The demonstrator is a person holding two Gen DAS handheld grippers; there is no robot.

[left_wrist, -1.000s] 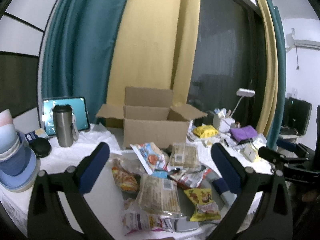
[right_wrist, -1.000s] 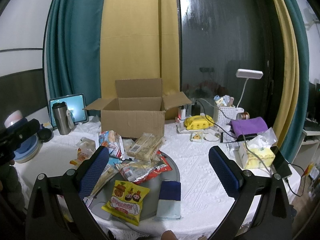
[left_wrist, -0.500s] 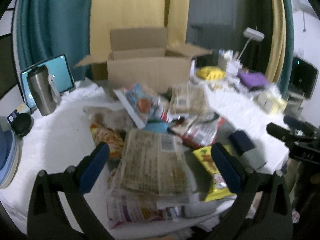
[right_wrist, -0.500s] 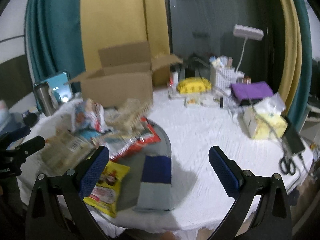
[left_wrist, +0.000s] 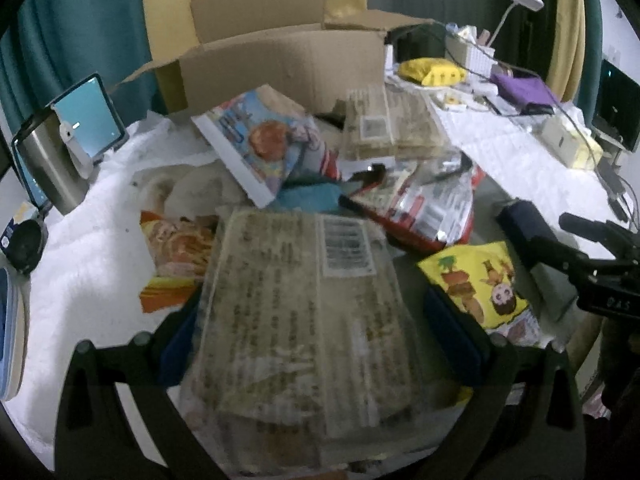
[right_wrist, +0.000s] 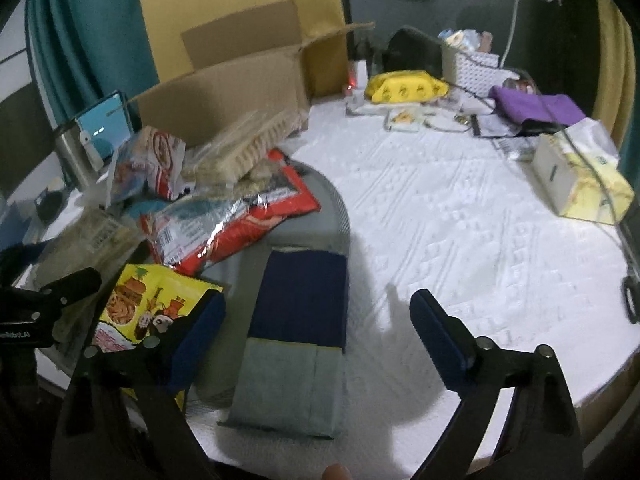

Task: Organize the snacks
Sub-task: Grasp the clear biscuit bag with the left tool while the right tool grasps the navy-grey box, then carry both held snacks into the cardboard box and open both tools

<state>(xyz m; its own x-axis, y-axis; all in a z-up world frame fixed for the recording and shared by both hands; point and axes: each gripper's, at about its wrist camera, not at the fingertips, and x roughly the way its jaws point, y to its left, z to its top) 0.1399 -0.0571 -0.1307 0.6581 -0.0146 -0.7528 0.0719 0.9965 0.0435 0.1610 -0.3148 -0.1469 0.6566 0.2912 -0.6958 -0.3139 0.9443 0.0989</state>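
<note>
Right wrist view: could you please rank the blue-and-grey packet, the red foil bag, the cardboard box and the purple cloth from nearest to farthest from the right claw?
1. Blue-and-grey packet, between the fingers of the closing right claw.
2. Red foil bag, ahead left.
3. Cardboard box, behind the pile.
4. Purple cloth, far right.

My right claw (right_wrist: pixel 316 328) hangs over a navy and grey pack (right_wrist: pixel 296 336), its jaws closing with nothing pressed between them. To its right, the white cloth of the desk (right_wrist: pixel 460 220) lies bare and wide, open room as far as the tissue box (right_wrist: pixel 580 176) near the edge. To the left, a yellow snack bag (right_wrist: pixel 148 304) and a red foil bag (right_wrist: pixel 236 216) crowd close. My left claw (left_wrist: pixel 320 340) sits low over a large clear packet (left_wrist: pixel 304 320) that fills the gap between its jaws. Behind the snack heap, an open cardboard box (left_wrist: pixel 280 68) blocks the way back. A steel tumbler (left_wrist: pixel 48 168) stands at far left.
</note>
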